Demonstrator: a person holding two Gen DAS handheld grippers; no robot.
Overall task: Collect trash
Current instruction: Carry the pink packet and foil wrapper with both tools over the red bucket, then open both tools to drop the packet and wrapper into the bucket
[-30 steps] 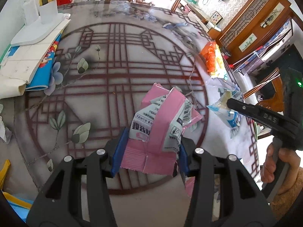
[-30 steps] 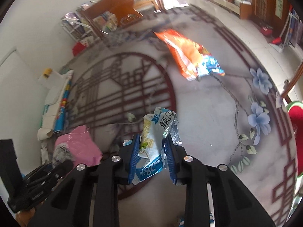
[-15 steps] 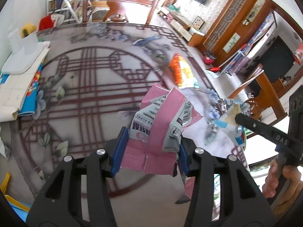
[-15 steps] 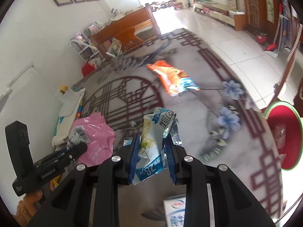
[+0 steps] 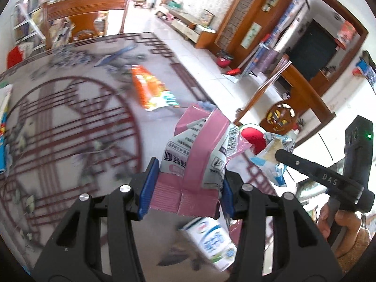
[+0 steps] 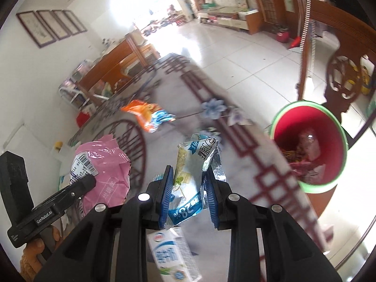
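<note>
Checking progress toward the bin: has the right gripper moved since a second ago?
Yes. The right gripper, shut on the blue wrapper, swung right toward the red bin, away from the orange bag.

A crumpled pink wrapper (image 5: 199,164) with white printed panels and a barcode is standing up between the blue pads of the left tongs (image 5: 185,190), pinched at its lower edge. A crinkled blue, white and silver snack packet (image 6: 191,174) is sticking upright out of the right tongs (image 6: 188,195), gripped on both sides. A white and blue milk carton (image 6: 172,256) is lying on the worktop (image 6: 235,145) just below both tongs. An orange snack bag (image 6: 145,115) is lying flat well beyond them. A red bin with a green rim (image 6: 329,119), holding wrappers, is sitting to the right of the right tongs, off the worktop's edge.
</note>
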